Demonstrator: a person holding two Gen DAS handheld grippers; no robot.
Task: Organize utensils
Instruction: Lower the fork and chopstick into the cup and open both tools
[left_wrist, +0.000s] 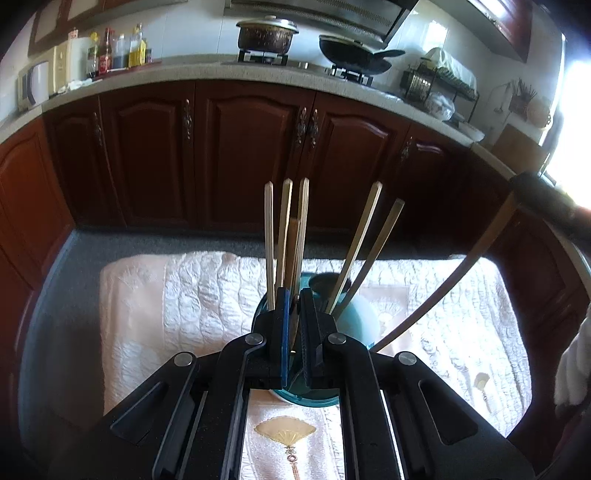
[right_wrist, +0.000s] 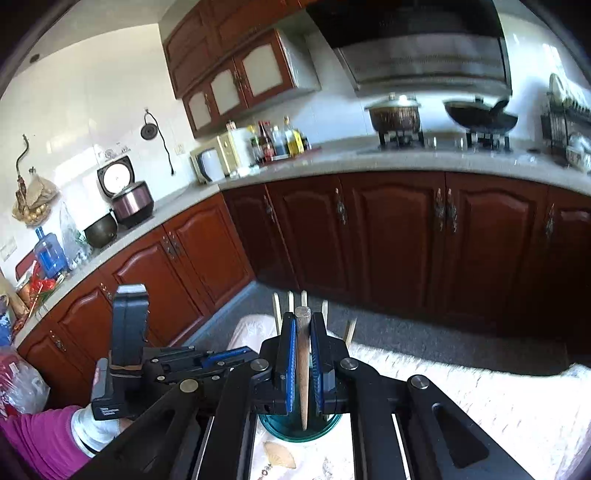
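Daylight is flooding in from right of the stove (left_wrist: 266, 55), blowing out that edge; the cabinets (left_wrist: 243, 155) below are sitting dim. Fisheye is bending the counter, corners are vignetting, motion blur is softening the right-wrist view.

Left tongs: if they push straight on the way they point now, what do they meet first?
Probably the teal utensil holder just beyond the left tongs, with chopsticks standing in it; depth is hard to judge.

1. Holder (left_wrist: 360, 321) was set on cloth (left_wrist: 177, 295), w/ chopsticks (left_wrist: 282, 229) stood upright in it.
2. Cloth was laid on floor (left_wrist: 66, 295), in front of base cabinets (left_wrist: 251, 155).
3. Counter (left_wrist: 207, 72) was placed above cabinets; pot (left_wrist: 266, 34) left of wok (left_wrist: 354, 55), bottles (left_wrist: 118, 50) further left.
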